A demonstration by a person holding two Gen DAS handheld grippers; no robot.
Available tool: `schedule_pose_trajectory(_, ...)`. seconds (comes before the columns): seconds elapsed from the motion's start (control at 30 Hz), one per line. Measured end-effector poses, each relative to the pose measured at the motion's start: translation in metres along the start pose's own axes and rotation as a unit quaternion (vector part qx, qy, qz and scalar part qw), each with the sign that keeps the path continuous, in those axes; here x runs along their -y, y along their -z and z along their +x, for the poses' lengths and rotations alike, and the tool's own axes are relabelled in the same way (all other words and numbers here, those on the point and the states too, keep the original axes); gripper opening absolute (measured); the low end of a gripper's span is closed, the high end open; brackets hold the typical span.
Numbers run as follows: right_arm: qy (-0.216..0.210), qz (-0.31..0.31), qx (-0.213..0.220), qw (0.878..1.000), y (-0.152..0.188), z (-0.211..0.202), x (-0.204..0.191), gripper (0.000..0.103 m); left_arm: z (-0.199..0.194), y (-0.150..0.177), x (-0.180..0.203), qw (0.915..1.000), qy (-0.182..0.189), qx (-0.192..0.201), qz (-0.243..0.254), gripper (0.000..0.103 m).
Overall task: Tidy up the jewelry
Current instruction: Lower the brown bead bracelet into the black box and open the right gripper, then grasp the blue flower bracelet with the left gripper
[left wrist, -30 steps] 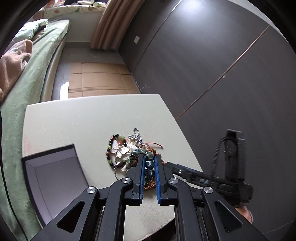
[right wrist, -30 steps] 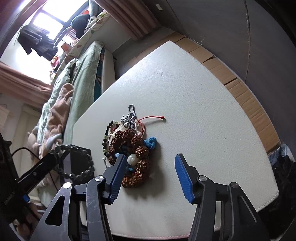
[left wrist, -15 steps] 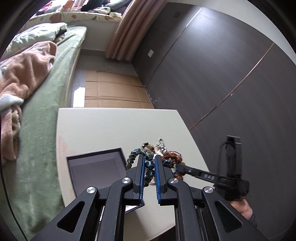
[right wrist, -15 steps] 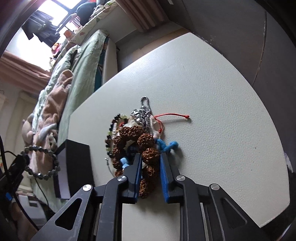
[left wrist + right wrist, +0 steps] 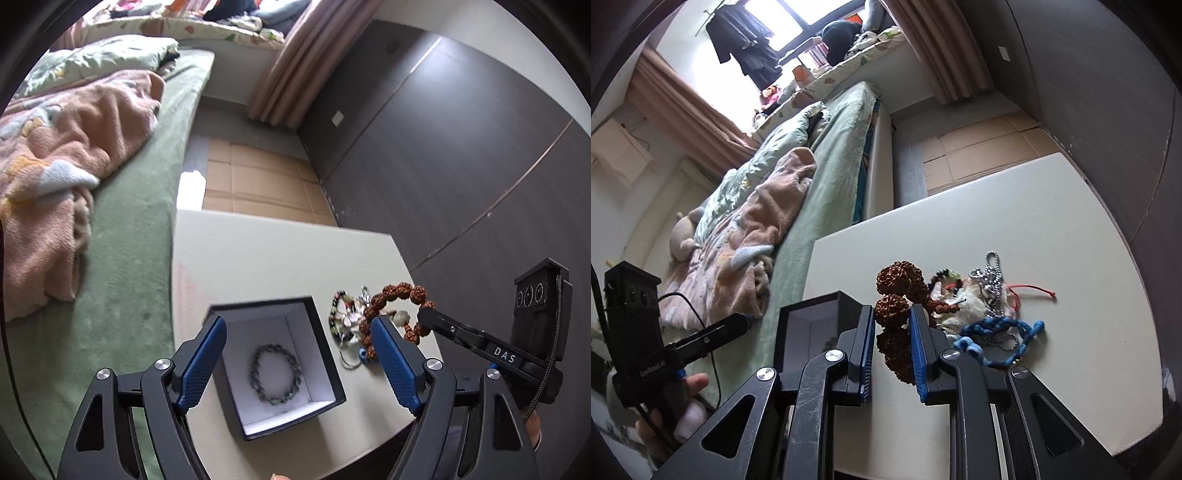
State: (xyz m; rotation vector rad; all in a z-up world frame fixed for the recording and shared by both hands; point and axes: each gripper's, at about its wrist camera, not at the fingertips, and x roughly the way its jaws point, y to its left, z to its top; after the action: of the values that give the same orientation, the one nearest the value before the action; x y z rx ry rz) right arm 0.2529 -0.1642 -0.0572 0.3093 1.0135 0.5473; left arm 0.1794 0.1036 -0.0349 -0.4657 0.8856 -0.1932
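Left gripper point(image 5: 297, 356): fingers spread wide, holding nothing, poised above the box point(image 5: 325, 397). The box, dark outside and pale inside, sits open on the table point(image 5: 266, 258) at the edge nearest the bed point(image 5: 133, 258). A grey bead bracelet point(image 5: 275, 373) lies flat on the box floor. Right gripper point(image 5: 892, 345): fingers pinching a brown seed bracelet point(image 5: 894, 310), which is raised above the table just right of the box. The remaining jewelry pile point(image 5: 982, 306) lies on the table right of the box, close beside it; it includes a metal chain point(image 5: 991, 275), a blue cord point(image 5: 997, 328) and a red string point(image 5: 1034, 288). A pink blanket point(image 5: 62, 158) lies on the bed, left of the box.
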Motion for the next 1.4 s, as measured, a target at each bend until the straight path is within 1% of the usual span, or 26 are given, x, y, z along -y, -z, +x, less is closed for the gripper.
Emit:
schedule_pose_trajectory(0.17, -0.03, -0.013, 0.009, 0.999, -0.009, -0.001, -0.027, 0.02, -0.014, -0.006, -0.015, 0.9997, -0.01, 0.022, -0.01, 0.081)
schedule_pose_trajectory(0.33, -0.079, -0.026, 0.008, 0.997, -0.011, 0.002, -0.057, 0.02, -0.021, -0.007, -0.025, 0.999, -0.021, 0.04, -0.005, 0.081)
schedule_pose_trajectory(0.43, -0.115, -0.025, -0.013, 0.993, -0.007, 0.012, -0.07, 0.02, -0.024, -0.009, -0.029, 0.9984, -0.028, 0.048, -0.006, 0.081)
schedule_pose_trajectory(0.53, -0.147, -0.011, -0.058, 0.987, 0.001, 0.036, -0.073, 0.023, -0.024, -0.012, -0.032, 0.9973, -0.043, 0.057, -0.016, 0.081)
schedule_pose_trajectory(0.57, -0.152, -0.007, -0.078, 0.985, 0.003, 0.046, -0.072, 0.033, -0.023, -0.012, -0.032, 0.9972, -0.046, 0.057, -0.019, 0.081)
schedule_pose_trajectory(0.6, -0.146, -0.005, -0.091, 0.985, 0.006, 0.053, -0.069, 0.047, -0.021, -0.012, -0.032, 0.9973, -0.043, 0.056, -0.023, 0.081)
schedule_pose_trajectory(0.63, -0.133, -0.002, -0.097, 0.986, 0.008, 0.056, -0.065, 0.052, -0.02, -0.012, -0.031, 0.9974, -0.04, 0.054, -0.025, 0.081)
schedule_pose_trajectory(0.67, -0.123, 0.0, -0.095, 0.988, 0.01, 0.055, -0.059, 0.056, -0.018, -0.012, -0.029, 0.9974, -0.042, 0.053, -0.026, 0.081)
schedule_pose_trajectory(0.77, -0.108, 0.011, -0.087, 0.99, 0.011, 0.041, -0.04, 0.059, -0.015, -0.012, -0.014, 0.9968, -0.054, 0.058, -0.01, 0.081)
schedule_pose_trajectory(0.83, -0.095, 0.021, -0.072, 0.993, 0.009, 0.027, -0.026, 0.069, -0.012, -0.011, -0.001, 0.9966, -0.056, 0.06, 0.007, 0.081)
schedule_pose_trajectory(0.87, -0.086, 0.024, -0.061, 0.994, 0.009, 0.018, -0.02, 0.078, -0.01, -0.011, 0.005, 0.9965, -0.055, 0.061, 0.015, 0.081)
schedule_pose_trajectory(0.9, -0.081, 0.026, -0.052, 0.995, 0.007, 0.012, -0.014, 0.083, -0.007, -0.01, 0.012, 0.9965, -0.053, 0.06, 0.023, 0.081)
schedule_pose_trajectory(0.97, -0.078, 0.038, -0.037, 0.996, 0.008, -0.002, 0.001, 0.084, 0.0, -0.008, 0.025, 0.9967, -0.051, 0.052, 0.036, 0.081)
schedule_pose_trajectory(1.1, -0.065, 0.058, -0.034, 0.996, 0.009, -0.018, 0.025, 0.084, 0.017, -0.004, 0.047, 0.997, -0.044, 0.03, 0.055, 0.081)
schedule_pose_trajectory(1.13, -0.058, 0.061, -0.033, 0.996, 0.01, -0.021, 0.031, 0.085, 0.022, -0.004, 0.053, 0.997, -0.044, 0.024, 0.059, 0.081)
schedule_pose_trajectory(1.17, -0.055, 0.065, -0.033, 0.996, 0.01, -0.023, 0.036, 0.092, 0.028, -0.003, 0.059, 0.9968, -0.044, 0.016, 0.065, 0.081)
schedule_pose_trajectory(1.2, -0.052, 0.071, -0.034, 0.996, 0.011, -0.025, 0.041, 0.097, 0.032, -0.001, 0.065, 0.9965, -0.044, 0.01, 0.07, 0.081)
schedule_pose_trajectory(1.33, -0.047, 0.098, -0.027, 0.994, 0.014, -0.032, 0.066, 0.097, 0.054, 0.006, 0.085, 0.994, -0.054, -0.023, 0.093, 0.081)
schedule_pose_trajectory(1.4, -0.039, 0.116, -0.023, 0.992, 0.014, -0.033, 0.08, 0.103, 0.064, 0.011, 0.095, 0.9932, -0.047, -0.04, 0.099, 0.081)
